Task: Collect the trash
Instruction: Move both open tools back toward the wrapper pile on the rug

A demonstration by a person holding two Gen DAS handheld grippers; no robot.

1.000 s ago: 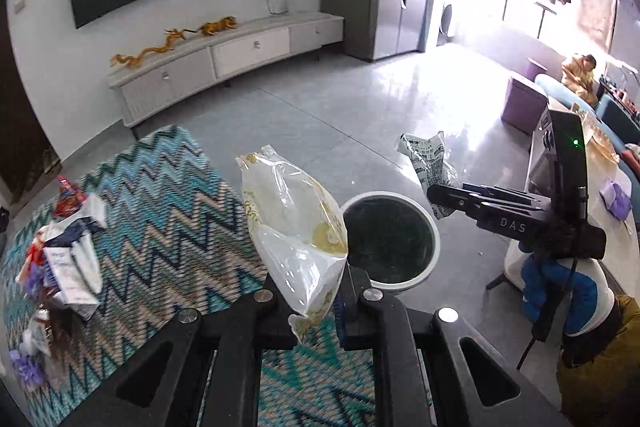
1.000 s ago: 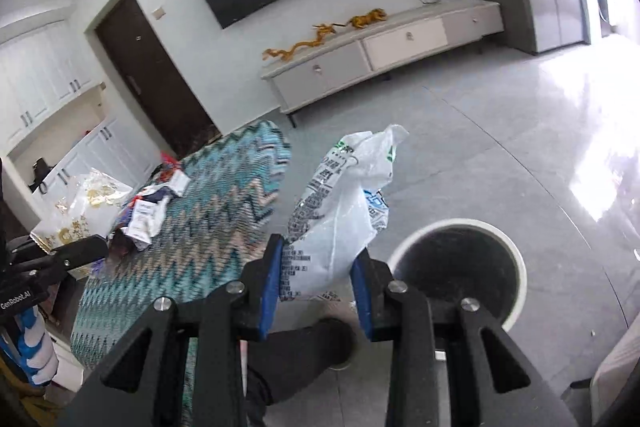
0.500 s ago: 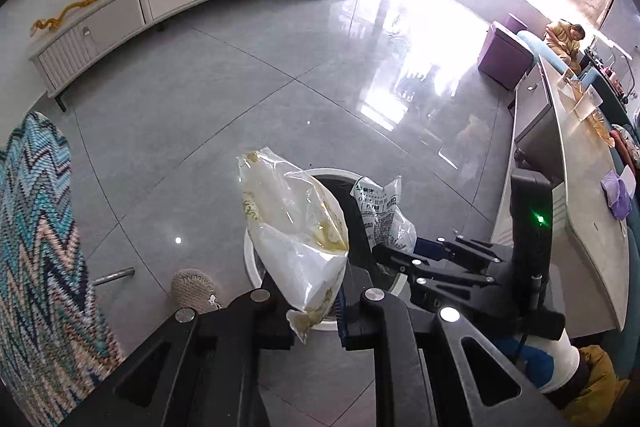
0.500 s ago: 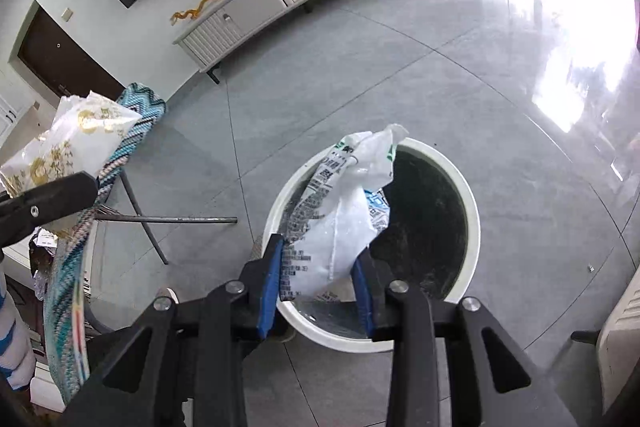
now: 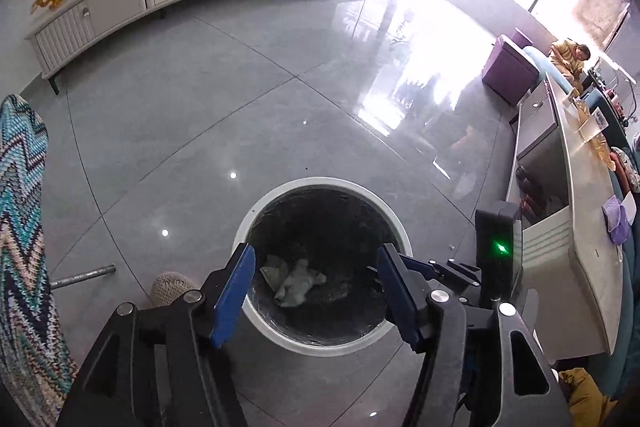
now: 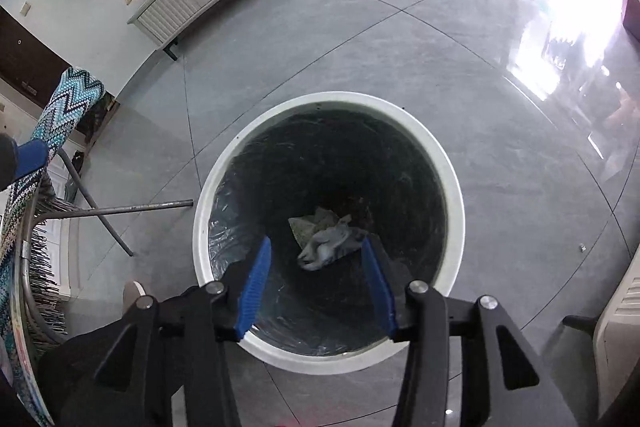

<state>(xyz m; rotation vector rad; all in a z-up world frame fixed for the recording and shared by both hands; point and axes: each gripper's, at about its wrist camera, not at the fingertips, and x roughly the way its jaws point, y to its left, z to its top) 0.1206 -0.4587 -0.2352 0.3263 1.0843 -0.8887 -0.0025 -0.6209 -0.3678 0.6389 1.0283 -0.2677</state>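
Left wrist view: no writing can be read here. The left gripper (image 5: 316, 263) has its blue-padded jaws spread wide and holds nothing; half a second ago it pinched a clear yellowish bag, which is now gone from between the fingers. Just beyond the fingertips stands the white-rimmed trash bin (image 5: 308, 183), black liner inside, with crumpled wrappers (image 5: 294, 281) lying at its bottom. The right gripper (image 5: 444, 269) shows at the right, beside the bin's rim, a green light on its body; from here its jaws cannot be judged. A zigzag tablecloth (image 5: 22, 227) fills the left edge.

Right wrist view: no legible print either. The right gripper (image 6: 316, 247) is also spread wide and empty; the white printed bag it gripped half a second ago is out of its jaws. It hangs directly over the trash bin (image 6: 452, 187), and the crumpled wrappers (image 6: 326, 239) lie on the bin's floor between the fingertips. The tablecloth (image 6: 60, 115) hangs at the far left.
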